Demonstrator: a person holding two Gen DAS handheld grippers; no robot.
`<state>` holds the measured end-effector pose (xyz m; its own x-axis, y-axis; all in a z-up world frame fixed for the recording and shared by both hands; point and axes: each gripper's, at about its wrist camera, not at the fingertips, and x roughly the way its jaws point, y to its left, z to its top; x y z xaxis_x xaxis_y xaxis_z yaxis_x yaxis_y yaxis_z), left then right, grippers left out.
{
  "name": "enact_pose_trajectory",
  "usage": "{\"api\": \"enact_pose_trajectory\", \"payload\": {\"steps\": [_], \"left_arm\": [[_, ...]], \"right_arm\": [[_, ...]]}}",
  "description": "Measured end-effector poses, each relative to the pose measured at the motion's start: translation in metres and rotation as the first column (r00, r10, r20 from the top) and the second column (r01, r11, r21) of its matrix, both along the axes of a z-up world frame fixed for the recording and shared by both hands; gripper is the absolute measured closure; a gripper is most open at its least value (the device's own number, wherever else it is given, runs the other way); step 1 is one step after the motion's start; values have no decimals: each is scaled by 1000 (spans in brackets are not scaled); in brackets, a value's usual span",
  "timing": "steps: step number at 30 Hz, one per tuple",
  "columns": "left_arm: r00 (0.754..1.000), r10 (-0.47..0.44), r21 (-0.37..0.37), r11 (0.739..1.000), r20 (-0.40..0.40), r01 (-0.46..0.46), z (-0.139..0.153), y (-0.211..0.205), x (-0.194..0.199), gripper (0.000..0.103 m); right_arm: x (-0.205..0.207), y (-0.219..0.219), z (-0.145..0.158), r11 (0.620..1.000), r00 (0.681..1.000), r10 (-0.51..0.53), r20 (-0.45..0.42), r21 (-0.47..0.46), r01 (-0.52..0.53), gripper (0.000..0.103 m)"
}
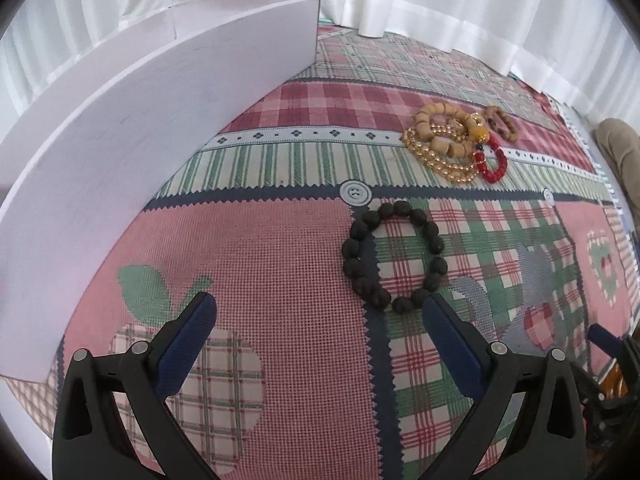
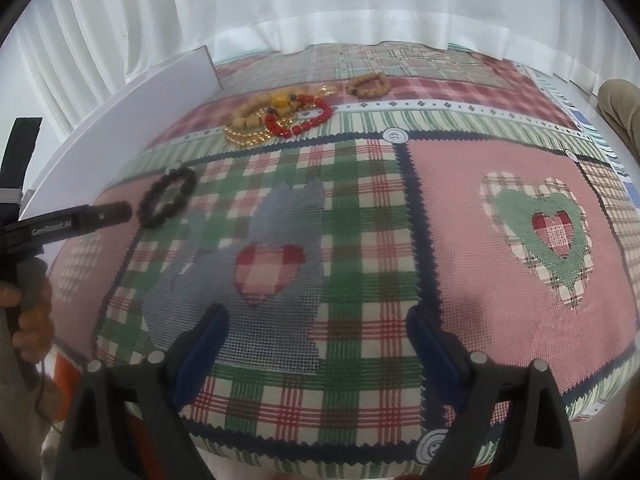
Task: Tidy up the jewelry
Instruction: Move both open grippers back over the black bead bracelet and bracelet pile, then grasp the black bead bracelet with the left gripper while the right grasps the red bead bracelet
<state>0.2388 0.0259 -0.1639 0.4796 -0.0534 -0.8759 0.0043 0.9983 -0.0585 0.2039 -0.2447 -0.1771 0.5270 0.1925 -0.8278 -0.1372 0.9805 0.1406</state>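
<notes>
A black bead bracelet point(image 1: 394, 255) lies flat on the patchwork cloth, just ahead of my left gripper point(image 1: 318, 312), which is open and empty; its right fingertip point(image 1: 434, 308) nearly touches the bracelet's near beads. Farther back lies a pile of jewelry point(image 1: 452, 142): tan wooden beads, gold bead strands, a red bead bracelet point(image 1: 494, 164) and a brown bracelet point(image 1: 500, 120). In the right wrist view my right gripper point(image 2: 318, 322) is open over the cloth, empty. The black bracelet point(image 2: 168, 196), the pile point(image 2: 276, 118) and a tan bracelet point(image 2: 368, 85) lie far ahead of it.
A white box wall point(image 1: 152, 128) curves along the left side of the cloth. White curtains point(image 2: 320, 0) hang behind. A person's hand point(image 2: 32, 312) holds the left gripper's handle at the left edge. A knee in tan fabric point(image 2: 622, 104) shows at the right.
</notes>
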Motion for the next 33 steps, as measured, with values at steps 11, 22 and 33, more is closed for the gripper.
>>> {"api": "enact_pose_trajectory", "payload": {"steps": [11, 22, 33], "left_arm": [[1000, -16, 14, 1000, -19, 16, 3, -2, 16, 1], [999, 5, 40, 999, -45, -4, -11, 0, 39, 1], [999, -17, 80, 997, -51, 21, -26, -7, 52, 10]], "right_arm": [[37, 0, 22, 994, 998, 47, -42, 104, -43, 10], [153, 1, 34, 981, 992, 40, -121, 193, -16, 33], [246, 46, 16, 983, 968, 25, -250, 182, 22, 63]]}}
